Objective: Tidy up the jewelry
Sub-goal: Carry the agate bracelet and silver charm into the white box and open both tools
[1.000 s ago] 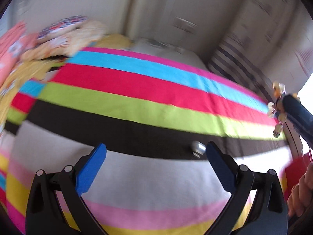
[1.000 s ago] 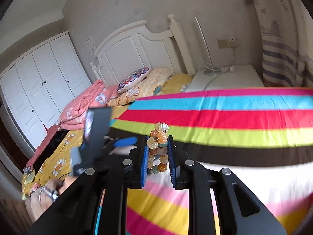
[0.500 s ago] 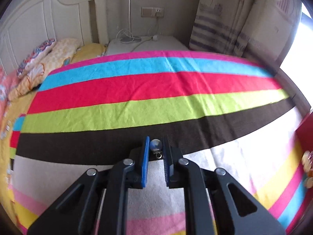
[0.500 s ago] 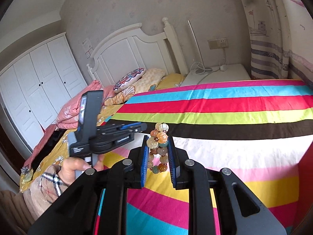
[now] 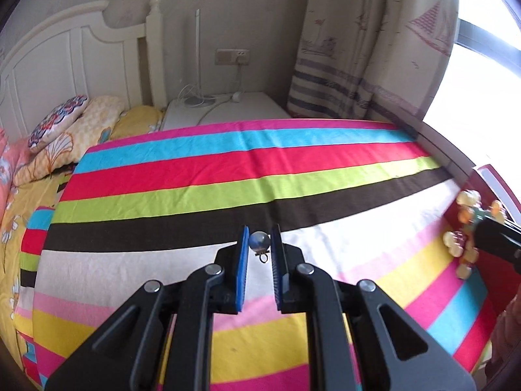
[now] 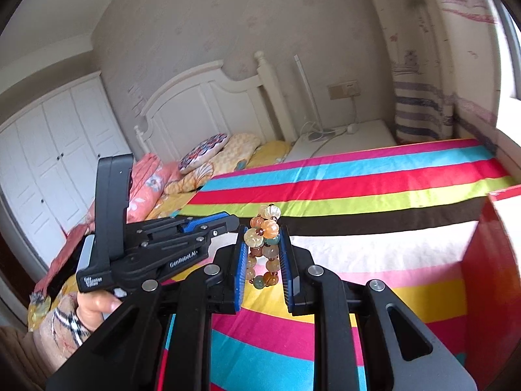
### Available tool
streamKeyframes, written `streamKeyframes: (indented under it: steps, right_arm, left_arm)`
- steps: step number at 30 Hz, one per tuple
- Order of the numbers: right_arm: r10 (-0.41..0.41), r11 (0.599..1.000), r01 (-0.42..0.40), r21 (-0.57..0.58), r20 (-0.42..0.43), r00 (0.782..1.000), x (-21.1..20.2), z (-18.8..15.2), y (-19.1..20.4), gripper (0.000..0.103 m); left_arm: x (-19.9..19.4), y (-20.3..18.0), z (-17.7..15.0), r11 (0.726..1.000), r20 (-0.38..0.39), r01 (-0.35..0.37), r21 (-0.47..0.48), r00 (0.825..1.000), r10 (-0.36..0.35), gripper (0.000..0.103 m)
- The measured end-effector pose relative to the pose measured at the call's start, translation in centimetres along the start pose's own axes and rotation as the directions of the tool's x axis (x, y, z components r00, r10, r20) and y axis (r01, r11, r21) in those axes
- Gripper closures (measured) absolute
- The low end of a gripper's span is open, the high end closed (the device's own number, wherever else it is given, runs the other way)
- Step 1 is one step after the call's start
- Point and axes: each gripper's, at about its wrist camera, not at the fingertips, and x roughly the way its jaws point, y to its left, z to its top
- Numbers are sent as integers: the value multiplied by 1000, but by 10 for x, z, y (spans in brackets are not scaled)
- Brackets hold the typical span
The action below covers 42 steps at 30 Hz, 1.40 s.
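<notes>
Your left tool (image 5: 259, 244) clamped on a small silver bead pendant (image 5: 259, 240) at its blue fingertips, lifted above the striped bed (image 5: 228, 176), your right tool (image 6: 262, 244) gripping a beaded bracelet (image 6: 263, 247) between its pads, beside a red box (image 6: 488, 260)

Daylight comes from the window (image 5: 488, 75) far to the right of the fingers (image 5: 242, 260); the glass is overexposed to plain white. The striped blanket (image 5: 228, 169) ahead of the fingers is bright and sharp. Lines bend strongly toward the dark round edges, and the beads (image 5: 462, 228) at the right border are blurred.
</notes>
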Motion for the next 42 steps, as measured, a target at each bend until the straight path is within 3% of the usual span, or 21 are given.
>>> streamKeyframes:
  steps: [14, 30, 34, 42]
  right_arm:
    - [-122, 988, 110, 105, 120, 985, -85, 7, -40, 83]
    - [-385, 920, 356, 165, 204, 900, -186, 11, -89, 83]
    - [-461, 885, 438, 158, 166, 871, -196, 12, -105, 83]
    - [-536, 842, 525, 127, 87, 839, -195, 12, -135, 83]
  left_arm:
    - [-31, -116, 13, 977, 48, 57, 205, 996, -69, 90]
    - [-47, -227, 23, 917, 55, 157, 367, 980, -190, 90]
    - [-49, -254, 24, 899, 42, 193, 394, 973, -227, 90]
    - [-42, -312, 22, 867, -24, 282, 410, 954, -299, 90]
